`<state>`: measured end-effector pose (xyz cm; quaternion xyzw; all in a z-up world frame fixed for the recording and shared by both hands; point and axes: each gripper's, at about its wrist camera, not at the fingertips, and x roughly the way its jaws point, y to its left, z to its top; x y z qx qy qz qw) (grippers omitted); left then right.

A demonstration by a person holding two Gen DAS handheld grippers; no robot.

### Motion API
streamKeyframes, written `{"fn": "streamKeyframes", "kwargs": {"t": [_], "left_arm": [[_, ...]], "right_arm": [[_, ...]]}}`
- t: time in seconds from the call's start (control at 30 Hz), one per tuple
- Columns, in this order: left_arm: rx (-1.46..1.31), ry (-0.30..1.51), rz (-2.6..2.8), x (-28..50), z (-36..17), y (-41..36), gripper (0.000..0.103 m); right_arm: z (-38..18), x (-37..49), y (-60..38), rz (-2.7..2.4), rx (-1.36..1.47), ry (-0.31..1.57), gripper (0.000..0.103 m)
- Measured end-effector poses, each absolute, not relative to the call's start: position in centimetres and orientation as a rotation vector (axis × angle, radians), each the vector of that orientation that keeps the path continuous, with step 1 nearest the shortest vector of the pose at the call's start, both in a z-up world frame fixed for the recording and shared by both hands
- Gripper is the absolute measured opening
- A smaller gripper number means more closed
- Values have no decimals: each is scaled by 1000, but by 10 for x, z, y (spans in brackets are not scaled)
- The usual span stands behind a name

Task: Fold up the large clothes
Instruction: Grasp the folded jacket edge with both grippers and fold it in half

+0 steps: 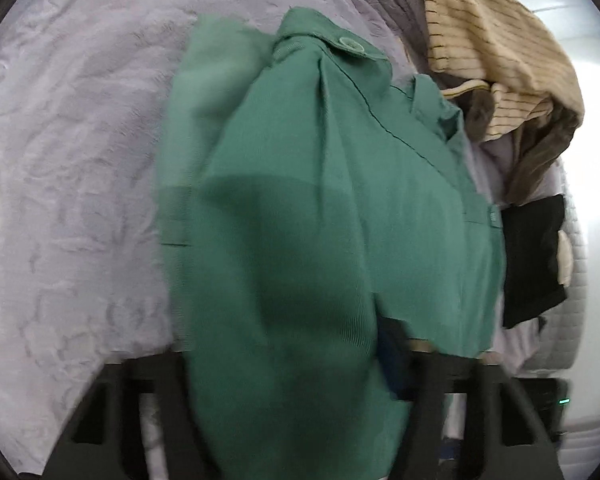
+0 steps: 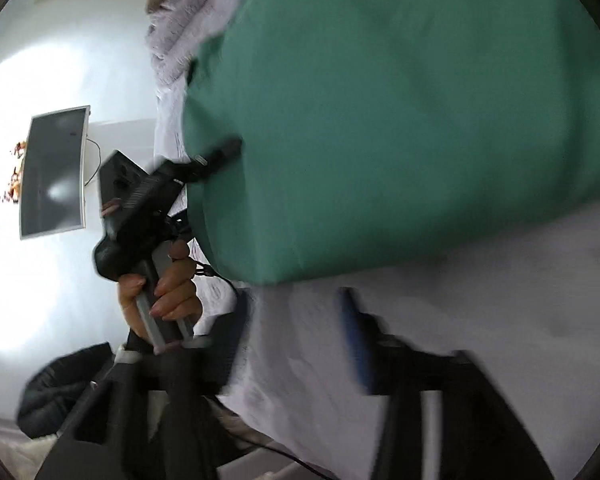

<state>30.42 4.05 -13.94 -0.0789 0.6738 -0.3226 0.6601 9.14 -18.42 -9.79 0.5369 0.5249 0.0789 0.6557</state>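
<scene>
Left hand-held gripper (image 1: 288,376) points steeply down at the bed, and a thick fold of the green garment (image 1: 320,200) runs up between its two dark fingers. Its jaws stand fairly narrow and seem to pinch that fold, though blur and the cloth itself hide the left finger's pad. In the right wrist view a person's hand (image 2: 168,292) is wrapped around this tool's grey handle, with the tool's tip buried in the garment's near edge. Right hand-held gripper (image 2: 268,360) hangs apart from the cloth with its jaws spread. Only the lilac plush bed cover (image 1: 68,200) lies between them, and its blue pad (image 2: 356,340) touches nothing. The green garment lies in a folded bulk in the middle of the bed cover, with a round button (image 1: 349,43) on a tab at its far end. Beyond it a tan striped garment (image 1: 480,40) is heaped at the far right, and a black cloth (image 1: 536,260) sits just beside the green one's right edge. Further out, a dark screen (image 2: 54,172) hangs on the white wall.
</scene>
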Motion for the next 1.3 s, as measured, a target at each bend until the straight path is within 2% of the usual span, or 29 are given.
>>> {"fn": "streamKeyframes", "kwargs": {"t": [0.03,0.1,0.13,0.2,0.33,0.4,0.5,0.63,0.77,0.83,0.97,1.07,1.17,1.2,1.23,1.27,1.3], "left_arm": [[-163,1521,-719,304,-138,41,33],[-151,1505,-707,304,-133,41,24],[-142,1492,-706,303,-129,41,22],[-120,1451,-704,300,-117,40,20],[-173,1384,-743,295,-88,30,20],[-200,1360,-772,291,-73,23,20],[-193,1321,-825,280,-50,-5,20],[-156,1257,-916,258,-21,-59,20],[-119,1226,-1034,233,-4,-129,20],[-41,1220,-1076,216,-7,-167,20],[77,1282,-1086,190,-46,-230,20],[102,1337,-1059,181,-73,-250,20],[145,1301,-1031,168,-74,-256,20],[164,1273,-1024,165,-69,-257,27],[176,1253,-1028,161,-65,-254,37],[174,1237,-1032,160,-61,-251,63],[165,1212,-1029,158,-55,-248,76]], "right_arm": [[-91,89,-193,183,1210,1159,66],[-82,86,-210,156,1191,1096,55],[-76,85,-222,107,1165,1052,32],[-78,89,-238,22,1129,1037,10],[-112,107,-252,-67,1064,1061,9],[-144,109,-250,-31,1153,1099,5],[-168,102,-250,-11,1271,1070,5],[-164,91,-256,90,1316,1050,5],[-148,68,-271,135,1305,1002,10],[-140,52,-283,132,1322,959,10],[-143,17,-318,74,1356,906,10],[-150,-7,-339,33,1382,886,11],[-155,-24,-354,8,1410,853,14],[-154,-30,-358,6,1412,845,16],[-154,-33,-362,4,1414,832,25],[-152,-40,-363,7,1418,822,42],[-151,-41,-367,7,1424,811,51]]}}
